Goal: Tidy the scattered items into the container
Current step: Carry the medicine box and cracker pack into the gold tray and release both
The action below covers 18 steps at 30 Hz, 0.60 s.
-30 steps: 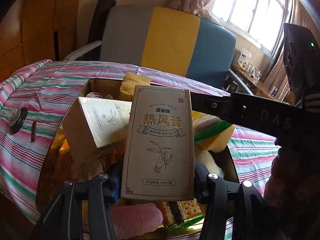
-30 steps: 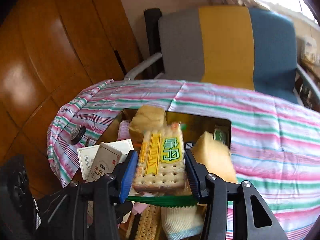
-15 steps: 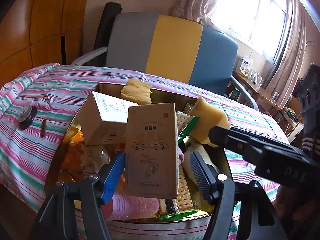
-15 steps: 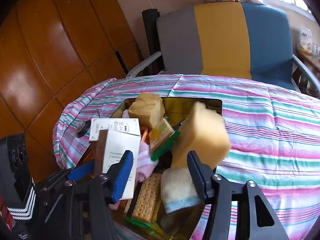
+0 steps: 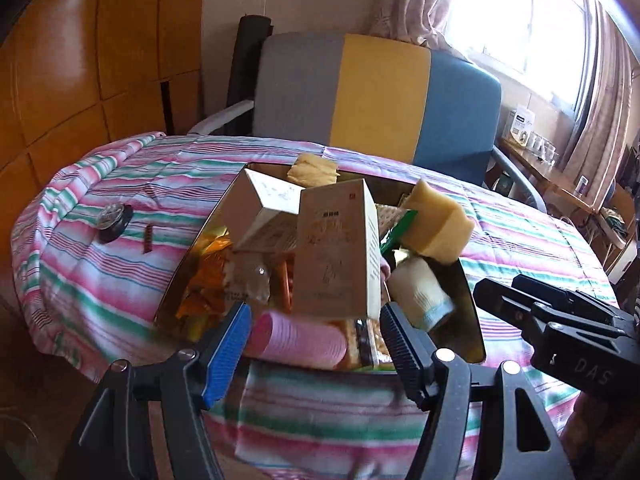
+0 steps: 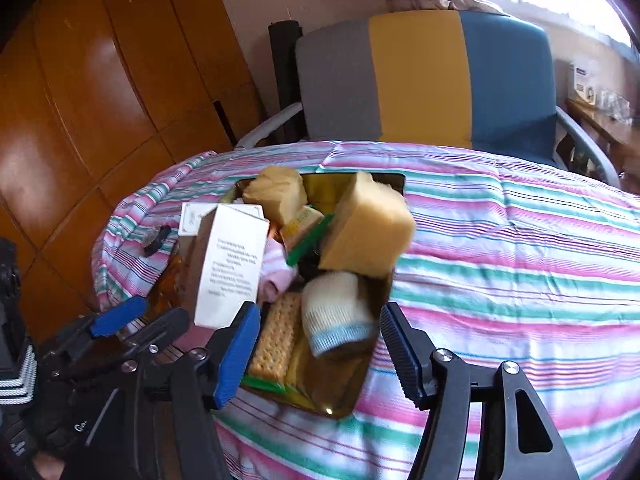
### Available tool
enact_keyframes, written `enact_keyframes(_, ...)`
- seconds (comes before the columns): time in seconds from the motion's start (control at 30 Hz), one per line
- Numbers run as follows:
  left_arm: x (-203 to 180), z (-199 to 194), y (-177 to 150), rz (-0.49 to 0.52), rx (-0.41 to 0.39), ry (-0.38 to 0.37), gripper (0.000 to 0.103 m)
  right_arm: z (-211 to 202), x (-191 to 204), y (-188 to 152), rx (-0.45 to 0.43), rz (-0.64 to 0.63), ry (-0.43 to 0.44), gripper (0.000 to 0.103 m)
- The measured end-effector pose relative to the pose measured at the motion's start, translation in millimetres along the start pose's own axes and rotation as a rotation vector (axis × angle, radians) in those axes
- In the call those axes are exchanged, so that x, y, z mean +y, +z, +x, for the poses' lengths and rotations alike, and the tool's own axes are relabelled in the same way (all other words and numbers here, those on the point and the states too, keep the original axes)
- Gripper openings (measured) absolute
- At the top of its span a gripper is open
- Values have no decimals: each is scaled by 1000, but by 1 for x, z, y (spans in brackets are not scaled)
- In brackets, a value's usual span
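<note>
On the tabletop: we see a pink, green and white striped cloth (image 5: 120, 264) with a shiny gold container (image 5: 468, 304) on it, packed full.
Container contents, left wrist view: we note a tall beige box (image 5: 336, 252) standing upright near the front, a white box (image 5: 264, 208) leaning behind it to the left, a yellow sponge block (image 5: 436, 228) tilted over the right rim, a pale rolled sock with a blue cuff (image 5: 420, 296) below it, a pink roller (image 5: 296, 336) lying at the front edge, and cracker packs (image 5: 368, 344) beside the roller.
Contents, right wrist view: we see the same sponge block (image 6: 368, 228), the sock (image 6: 336, 320), a cracker pack (image 6: 276, 336), a second sponge (image 6: 276, 192) at the back, and a pink cloth (image 6: 276, 272) in the middle.
Left hand-held gripper (image 5: 314, 344): jaws stand about half wide and empty, in front of the container's near edge; the beige box sits beyond them, untouched.
Right hand-held gripper (image 6: 316, 354): jaws are opening, nothing between the pads; the sock and crackers lie past them inside the container.
Off the container: we log a small dark round object (image 5: 114, 220) on the cloth to the left.
Background: a grey, yellow and blue chair (image 5: 376, 92) stands behind the tabletop.
</note>
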State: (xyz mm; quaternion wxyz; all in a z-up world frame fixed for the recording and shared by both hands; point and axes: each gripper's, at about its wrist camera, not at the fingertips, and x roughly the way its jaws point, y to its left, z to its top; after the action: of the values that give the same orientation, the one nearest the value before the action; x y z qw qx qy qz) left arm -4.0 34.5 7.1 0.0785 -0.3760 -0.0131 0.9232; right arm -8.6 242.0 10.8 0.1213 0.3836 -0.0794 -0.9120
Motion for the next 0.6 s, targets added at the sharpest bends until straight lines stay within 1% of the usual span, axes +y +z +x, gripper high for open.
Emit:
enact_keyframes(0.1, 0, -9, -5, 7, 15, 11, 68, -5, 2, -8, 0, -18, -16, 70)
enact_keyframes(0.27, -7, -24, -9, 62, 21, 62, 68, -10, 13, -18, -6, -76, -12, 71)
enact_keyframes(0.33, -10, -30, -10, 74, 15, 62, 68, -10, 18, -22, -6, -98, -6, 72)
enact_keyframes(0.4, -10, -35, -9, 62, -3, 65, 68, -10, 21, -25, -6, -114, -4, 72)
enact_keyframes(0.47, -10, -37, -8, 51, -28, 114, 68, -10, 22, -26, -6, -122, -4, 72)
enact_keyframes(0.6, -10, -41, -6, 65, -71, 220, 68, -10, 25, -28, -12, -145, -16, 72)
